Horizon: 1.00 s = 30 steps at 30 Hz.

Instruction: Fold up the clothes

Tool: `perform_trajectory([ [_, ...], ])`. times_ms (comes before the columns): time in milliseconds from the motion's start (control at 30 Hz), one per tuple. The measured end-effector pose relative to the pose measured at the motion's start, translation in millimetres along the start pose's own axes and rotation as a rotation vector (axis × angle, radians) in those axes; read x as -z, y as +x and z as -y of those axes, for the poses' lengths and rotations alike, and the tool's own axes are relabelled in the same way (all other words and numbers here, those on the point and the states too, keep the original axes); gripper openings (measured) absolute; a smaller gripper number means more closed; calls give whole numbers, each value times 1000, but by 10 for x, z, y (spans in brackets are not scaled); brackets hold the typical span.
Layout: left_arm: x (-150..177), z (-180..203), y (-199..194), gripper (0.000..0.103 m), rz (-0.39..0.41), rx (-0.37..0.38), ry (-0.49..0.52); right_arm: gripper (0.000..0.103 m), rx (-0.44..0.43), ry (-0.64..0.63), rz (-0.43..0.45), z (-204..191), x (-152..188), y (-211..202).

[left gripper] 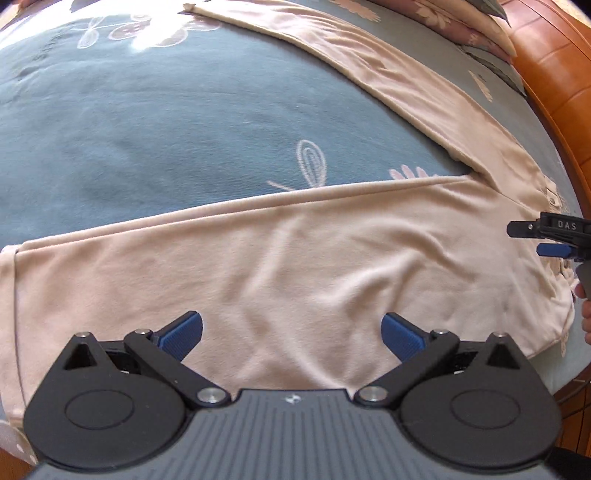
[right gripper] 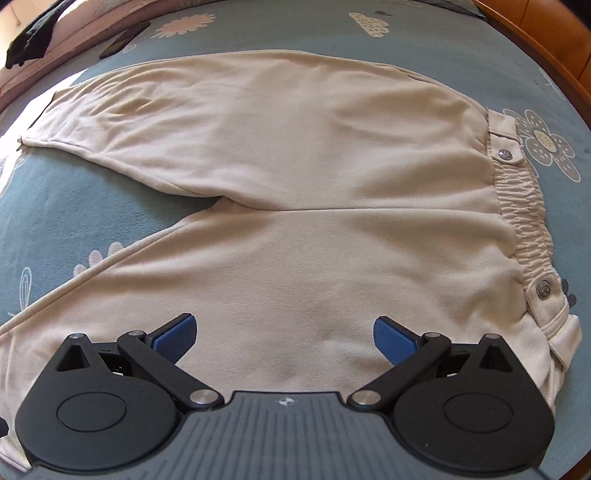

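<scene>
A pair of cream trousers (right gripper: 314, 177) lies spread flat on a blue flowered bedsheet (right gripper: 92, 214), legs apart in a V. The elastic waistband (right gripper: 517, 206) with metal buttons is at the right. In the left wrist view the near trouser leg (left gripper: 277, 266) runs across below my left gripper (left gripper: 291, 334), which hovers open over it with nothing between its blue pads. My right gripper (right gripper: 283, 338) stands open above the seat of the trousers. The right gripper (left gripper: 543, 240) also shows at the right edge of the left wrist view, held by a hand (left gripper: 583, 306).
The bedsheet (left gripper: 147, 129) stretches to the left. An orange-brown wooden bed frame (left gripper: 561, 74) borders the right. Patterned pillows (left gripper: 461, 18) lie at the head. A dark garment (right gripper: 29, 40) and a dark flat object (right gripper: 123, 38) rest at the far left.
</scene>
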<state>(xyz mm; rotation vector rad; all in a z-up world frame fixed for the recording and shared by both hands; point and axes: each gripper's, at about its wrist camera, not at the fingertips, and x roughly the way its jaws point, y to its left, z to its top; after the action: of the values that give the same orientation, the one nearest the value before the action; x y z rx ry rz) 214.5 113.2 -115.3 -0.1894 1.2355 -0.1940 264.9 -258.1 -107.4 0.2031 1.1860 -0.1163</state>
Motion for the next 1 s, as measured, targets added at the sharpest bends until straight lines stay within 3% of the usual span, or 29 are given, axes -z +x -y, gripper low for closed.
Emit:
perform_trajectory([
  [200, 215, -716, -126, 102, 10, -57, -186, 103, -101, -106, -46, -707, -41, 78],
  [400, 498, -1193, -179, 102, 18, -105, -318, 103, -102, -232, -82, -1183, -16, 184],
  [500, 468, -1194, -321, 102, 51, -99, -313, 103, -107, -268, -83, -1311, -27, 191],
  [667, 240, -1213, -446, 102, 140, -86, -223, 103, -110, -317, -59, -1524, -39, 165],
  [833, 288, -1507, -266, 102, 69, -109, -270, 103, -145, -387, -20, -1844, -25, 109],
  [1000, 270, -1509, -470, 102, 112, -53, -251, 103, -187, -493, 15, -2225, 43, 64],
])
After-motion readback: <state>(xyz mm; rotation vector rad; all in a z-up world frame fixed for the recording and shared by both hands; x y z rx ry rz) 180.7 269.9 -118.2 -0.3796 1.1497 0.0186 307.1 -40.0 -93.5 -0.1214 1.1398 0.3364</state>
